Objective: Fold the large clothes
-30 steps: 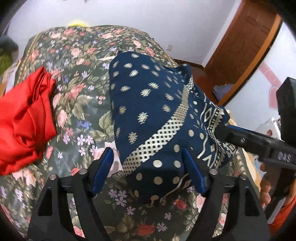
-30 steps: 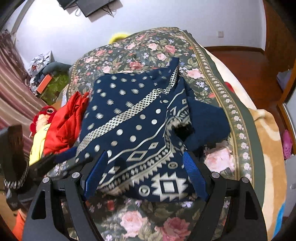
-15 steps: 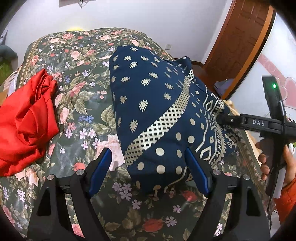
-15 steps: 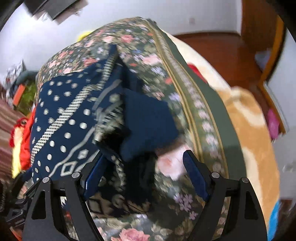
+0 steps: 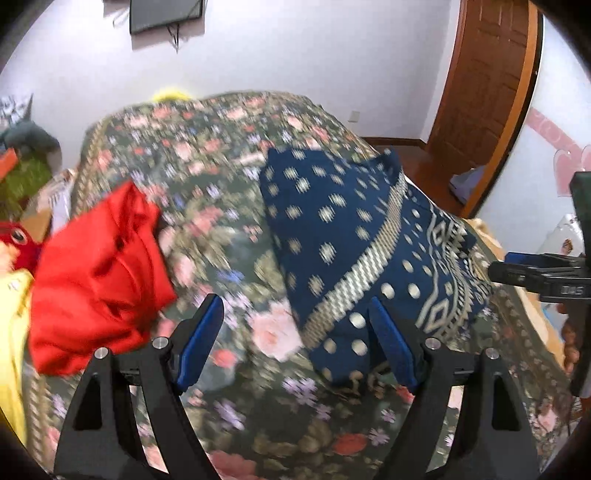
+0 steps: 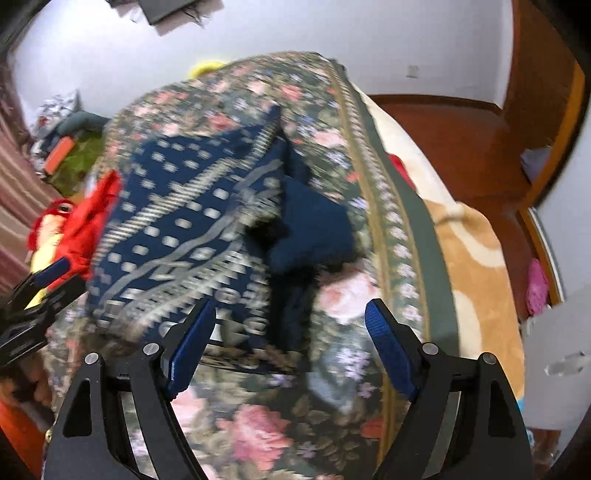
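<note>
Both hand-held grippers have pulled back and lifted from the folded navy patterned garment (image 5: 354,251) over the past second, and more of the room behind the bed now shows.

Left wrist view: the left hand-held gripper (image 5: 295,347) hovers with its jaws spread wide and nothing between them, its right finger in front of the garment's near corner. One navy garment with cream dots and a geometric border lies folded on the floral bedspread (image 5: 207,155), right of centre. One crumpled red garment (image 5: 99,273) lies well apart to its left, with a yellow cloth (image 5: 14,332) at the frame's left edge. The right hand-held gripper (image 5: 532,273) reaches in from the right, just beside the garment's far edge. One wall-mounted screen (image 5: 166,14) hangs above, and one wooden door (image 5: 484,74) stands at right. Motion blur softens much of the bedspread.

Right wrist view: the right hand-held gripper (image 6: 291,339) is likewise spread wide and empty above the bedspread (image 6: 258,439). The navy garment (image 6: 192,229) lies just beyond its left finger, a plain dark blue flap (image 6: 314,229) folded out on its right side. The red garment (image 6: 92,218) sits beyond the garment's left edge, where the left hand-held gripper (image 6: 40,288) enters. A tan blanket (image 6: 476,266) covers the bed's right side. The frame is heavily blurred.
</note>
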### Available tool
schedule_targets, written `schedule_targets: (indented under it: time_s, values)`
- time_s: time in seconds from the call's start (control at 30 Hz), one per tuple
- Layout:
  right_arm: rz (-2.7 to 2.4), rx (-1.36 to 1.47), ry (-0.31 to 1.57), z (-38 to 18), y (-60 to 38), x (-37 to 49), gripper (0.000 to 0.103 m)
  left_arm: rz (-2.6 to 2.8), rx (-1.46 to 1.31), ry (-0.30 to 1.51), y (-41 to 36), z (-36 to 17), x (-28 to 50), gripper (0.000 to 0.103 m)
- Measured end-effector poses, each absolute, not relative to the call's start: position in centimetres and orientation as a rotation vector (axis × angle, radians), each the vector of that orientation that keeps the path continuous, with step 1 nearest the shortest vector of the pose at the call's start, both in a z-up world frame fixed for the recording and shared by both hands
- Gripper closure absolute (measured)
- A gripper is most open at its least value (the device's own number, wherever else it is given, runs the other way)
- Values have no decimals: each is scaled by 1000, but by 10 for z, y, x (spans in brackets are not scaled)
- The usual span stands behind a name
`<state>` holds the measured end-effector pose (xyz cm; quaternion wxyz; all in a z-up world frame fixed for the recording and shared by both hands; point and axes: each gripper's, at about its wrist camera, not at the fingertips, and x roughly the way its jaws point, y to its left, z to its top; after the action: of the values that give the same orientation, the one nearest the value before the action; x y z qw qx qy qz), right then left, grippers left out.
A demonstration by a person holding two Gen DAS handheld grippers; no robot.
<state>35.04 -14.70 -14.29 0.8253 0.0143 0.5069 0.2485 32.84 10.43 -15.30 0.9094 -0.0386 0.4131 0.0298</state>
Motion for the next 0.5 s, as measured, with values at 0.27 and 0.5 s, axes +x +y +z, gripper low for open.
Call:
schedule_targets:
  time_s: [0.27,0.5]
  values:
    - [582,168,1174,-166,-127,377,23,-76,-263,935,125,-161,363,22]
    - [571,289,1304,-206,-130,410,23,-183,-505,1014,142,-192,396,22]
